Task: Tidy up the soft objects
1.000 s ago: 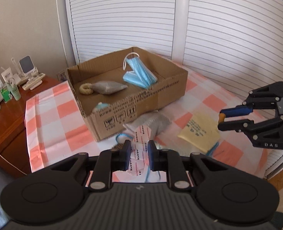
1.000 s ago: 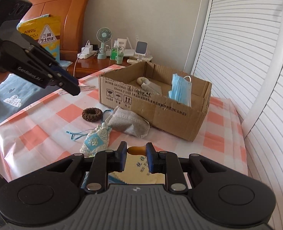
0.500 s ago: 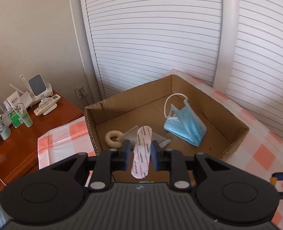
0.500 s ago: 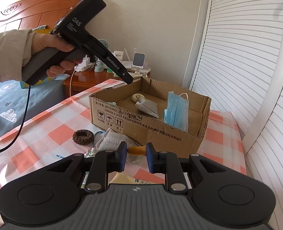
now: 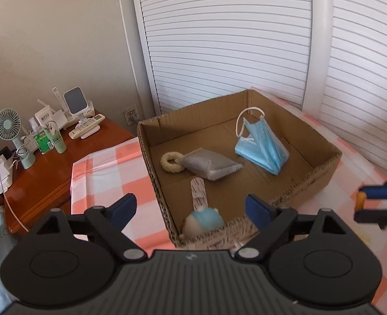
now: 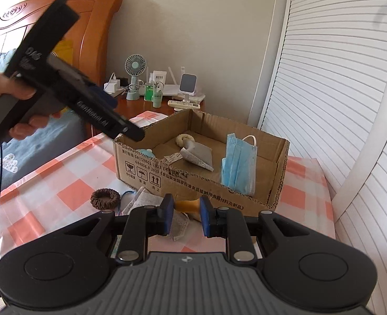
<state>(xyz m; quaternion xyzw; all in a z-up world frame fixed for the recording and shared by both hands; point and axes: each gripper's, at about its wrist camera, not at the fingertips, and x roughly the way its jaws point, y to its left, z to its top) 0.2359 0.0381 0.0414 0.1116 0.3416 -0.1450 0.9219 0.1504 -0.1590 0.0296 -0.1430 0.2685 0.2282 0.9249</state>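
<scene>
Left tool (image 5: 190,207): jaws opening wide above the near edge of the cardboard box (image 5: 332,157), nothing between them. A position over the box suits a drop into it.
Bandage strip (image 5: 198,194): lies flat on the box floor just beyond the left tool, apart from both pads; it looks released.
Right tool (image 6: 184,211): jaws nearly closed on a small orange piece (image 6: 186,205), held low in front of the box wall. What the piece belongs to cannot be told.
Already in the box: a blue face mask (image 5: 263,145) leaning toward the far side, a grey pouch (image 5: 210,164) with a rope ring (image 5: 170,161) at its end, and a small round teal-and-white toy (image 5: 203,221) in the near corner.
Still on the table (image 6: 70,194): a brown hair tie (image 6: 105,198) and a pale mesh pouch (image 6: 147,200), both just outside the box's printed wall.
Likely step: one drop done by the left side; the right side's piece probably goes in next.
Risk: light, limp things can catch on the box rim.
</scene>
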